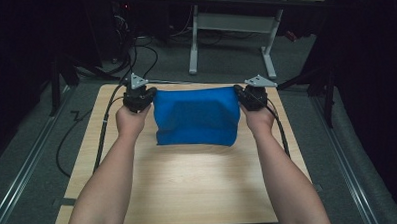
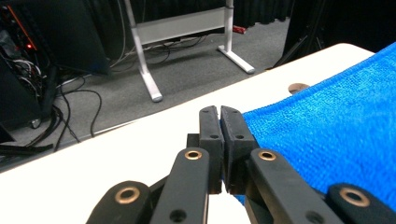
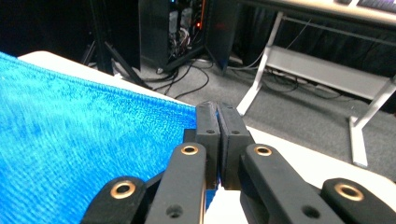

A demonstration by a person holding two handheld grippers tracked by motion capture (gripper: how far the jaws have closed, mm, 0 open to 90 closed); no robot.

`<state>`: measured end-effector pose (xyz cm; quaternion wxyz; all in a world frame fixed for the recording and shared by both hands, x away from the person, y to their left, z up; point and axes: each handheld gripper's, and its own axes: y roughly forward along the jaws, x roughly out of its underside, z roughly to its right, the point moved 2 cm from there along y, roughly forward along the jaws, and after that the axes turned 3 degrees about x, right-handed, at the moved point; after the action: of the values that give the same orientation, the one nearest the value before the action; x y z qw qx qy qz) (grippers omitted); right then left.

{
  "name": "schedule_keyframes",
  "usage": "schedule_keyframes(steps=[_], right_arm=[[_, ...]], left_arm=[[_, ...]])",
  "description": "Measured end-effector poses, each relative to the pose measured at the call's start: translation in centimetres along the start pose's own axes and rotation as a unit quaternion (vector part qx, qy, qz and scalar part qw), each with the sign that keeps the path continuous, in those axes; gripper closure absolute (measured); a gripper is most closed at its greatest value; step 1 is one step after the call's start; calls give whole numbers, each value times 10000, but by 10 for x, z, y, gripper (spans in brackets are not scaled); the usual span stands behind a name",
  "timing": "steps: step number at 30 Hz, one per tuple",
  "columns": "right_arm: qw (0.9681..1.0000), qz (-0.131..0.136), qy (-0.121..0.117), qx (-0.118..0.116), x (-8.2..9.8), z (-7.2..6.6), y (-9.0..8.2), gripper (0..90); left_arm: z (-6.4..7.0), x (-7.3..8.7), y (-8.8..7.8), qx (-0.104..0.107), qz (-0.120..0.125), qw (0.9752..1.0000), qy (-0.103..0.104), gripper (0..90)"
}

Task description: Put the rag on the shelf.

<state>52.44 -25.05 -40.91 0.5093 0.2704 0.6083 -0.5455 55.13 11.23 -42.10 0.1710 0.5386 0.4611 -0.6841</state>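
A blue towel (image 1: 195, 116) hangs stretched between my two grippers over the far half of the wooden table (image 1: 189, 182), its lower edge near the tabletop. My left gripper (image 1: 139, 98) is shut on the towel's upper left corner. My right gripper (image 1: 250, 96) is shut on the upper right corner. In the left gripper view the black jaws (image 2: 219, 122) are pressed together with the towel (image 2: 336, 130) running off to the right. In the right gripper view the jaws (image 3: 217, 116) pinch the towel's (image 3: 79, 144) corner, the cloth spreading to the left.
Beyond the table's far edge stands a white desk frame (image 1: 231, 28) on grey carpet. Cables (image 1: 106, 120) trail from the left gripper over the table's left side. A dark rack with wiring (image 2: 23, 70) stands on the floor. A small round knot marks the tabletop (image 2: 297, 87).
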Motion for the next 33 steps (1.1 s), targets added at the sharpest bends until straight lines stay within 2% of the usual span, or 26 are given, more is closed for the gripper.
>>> schedule_keyframes(steps=[6,9,14,18,24,28,33], right_arm=[[9997,-206,20,-101,22,-1,4,890],[9997,-209,7,-131,27,-2,5,890],[9994,-244,61,-240,39,-5,6,890],[9990,-328,82,-289,47,-9,9,890],[9986,-368,88,-368,58,-17,13,890],[9982,-434,174,-387,67,-16,15,889],[9978,-490,198,-404,73,-15,16,889]], left_arm=[[3,17,6,93,-187,9998,-69,884],[4,23,7,142,-237,9996,-57,884],[7,37,9,255,-299,9991,-158,884],[9,49,11,345,-436,9983,-198,883],[11,63,14,456,-478,9975,-256,883],[13,73,16,518,-500,9968,-335,882],[19,85,16,589,-521,9963,-335,883]])
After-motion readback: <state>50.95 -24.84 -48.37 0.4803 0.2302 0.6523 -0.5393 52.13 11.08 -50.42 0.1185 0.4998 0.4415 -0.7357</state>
